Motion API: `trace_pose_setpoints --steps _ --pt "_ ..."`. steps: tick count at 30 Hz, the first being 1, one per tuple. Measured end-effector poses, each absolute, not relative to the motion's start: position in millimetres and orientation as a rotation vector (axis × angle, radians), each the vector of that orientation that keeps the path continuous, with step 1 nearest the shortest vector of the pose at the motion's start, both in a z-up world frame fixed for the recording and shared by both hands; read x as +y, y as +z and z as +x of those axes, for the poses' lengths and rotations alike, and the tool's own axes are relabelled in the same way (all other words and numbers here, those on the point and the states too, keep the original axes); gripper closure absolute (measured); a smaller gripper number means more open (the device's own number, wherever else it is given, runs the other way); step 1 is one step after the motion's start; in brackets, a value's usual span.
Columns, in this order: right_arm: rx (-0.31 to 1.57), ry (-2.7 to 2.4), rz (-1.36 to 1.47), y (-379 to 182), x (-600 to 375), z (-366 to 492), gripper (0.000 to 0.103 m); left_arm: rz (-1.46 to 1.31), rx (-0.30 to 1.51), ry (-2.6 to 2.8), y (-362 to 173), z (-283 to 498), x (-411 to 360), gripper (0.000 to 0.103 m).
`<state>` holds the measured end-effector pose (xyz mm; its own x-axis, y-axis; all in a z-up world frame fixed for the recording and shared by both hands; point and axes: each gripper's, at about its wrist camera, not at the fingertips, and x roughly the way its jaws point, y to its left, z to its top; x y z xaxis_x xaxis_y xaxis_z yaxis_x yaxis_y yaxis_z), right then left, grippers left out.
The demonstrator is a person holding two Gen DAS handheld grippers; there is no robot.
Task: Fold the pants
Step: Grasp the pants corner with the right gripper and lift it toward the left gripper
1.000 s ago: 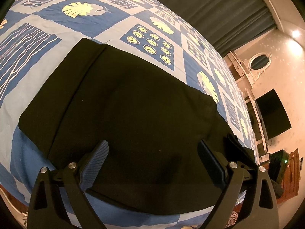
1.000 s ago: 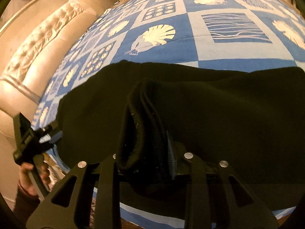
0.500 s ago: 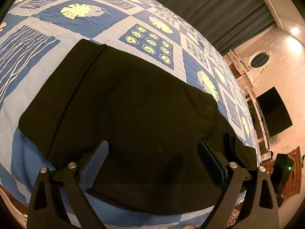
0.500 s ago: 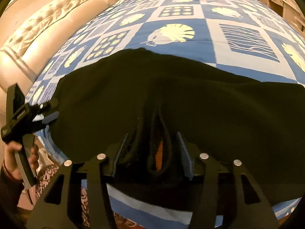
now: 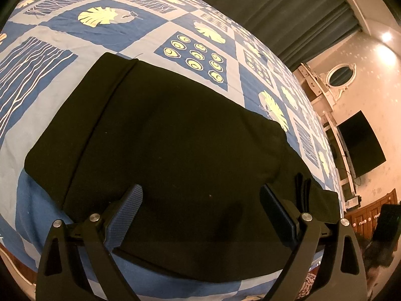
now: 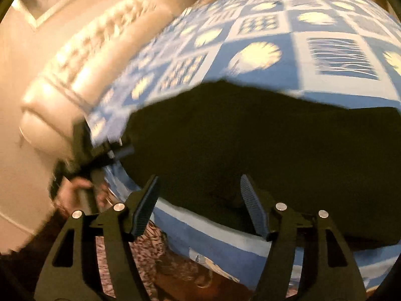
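Soft black pants [image 5: 175, 135] lie folded, a flat slab on the patterned blue quilt [image 5: 195, 57]. Left gripper [image 5: 200, 213] gapes; right gripper [image 6: 198, 200] is opening, empty.

Bed w/ blue patchwork bedspread [image 5: 190, 32], shell & leaf prints. Tufted cream headboard [image 6: 82, 57] at one end. Dark curtains [image 5: 288, 12], oval mirror [image 5: 342, 74], black TV [image 5: 359, 144] on far wall.

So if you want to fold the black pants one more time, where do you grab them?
Probably at the short end on the left of the left wrist view, where the pants lie flat on the bedspread with a clean straight edge and bare cloth beside it. Come in low from that side and slide one finger under. The left gripper is open above the near edge.
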<state>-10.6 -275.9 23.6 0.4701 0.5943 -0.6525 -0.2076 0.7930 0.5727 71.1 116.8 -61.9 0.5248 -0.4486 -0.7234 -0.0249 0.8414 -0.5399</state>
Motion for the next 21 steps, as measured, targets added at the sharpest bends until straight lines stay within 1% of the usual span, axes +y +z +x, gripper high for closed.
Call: trace_pose_setpoints --steps 2,4,6,8,12,14,17,20,21 --pt "0.924 0.445 0.547 30.9 -340.5 -13.8 0.026 -0.532 0.997 -0.268 -62.0 70.9 116.6 0.01" --pt "0.907 0.357 0.628 24.2 -395.1 -19.9 0.025 -0.53 0.996 -0.267 -62.0 70.9 116.6 0.01" --pt "0.924 0.285 0.761 0.8 -449.5 -30.3 0.024 -0.529 0.996 -0.267 -62.1 70.9 116.5 0.01" --pt "0.959 0.268 0.869 -27.0 -479.1 -37.3 0.024 -0.523 0.996 -0.263 -62.0 71.6 116.7 0.01" --pt "1.025 0.328 1.014 -77.2 -491.6 -47.1 0.024 -0.512 0.996 -0.258 -61.5 73.5 115.8 0.01" --pt "1.042 0.38 1.034 -86.9 -484.4 -44.5 0.024 -0.512 0.996 -0.259 -61.4 73.5 115.7 0.01" --pt "1.08 0.425 0.975 -89.3 -470.1 -39.1 0.025 -0.518 0.994 -0.261 -61.4 73.5 116.2 0.01" --pt "1.107 0.436 0.914 -90.2 -461.5 -35.1 0.061 -0.517 0.993 -0.262 -61.4 74.6 116.6 0.01" --pt "1.116 0.42 0.881 -90.6 -460.8 -37.6 0.069 -0.517 0.993 -0.262 -61.4 74.9 116.8 0.01"
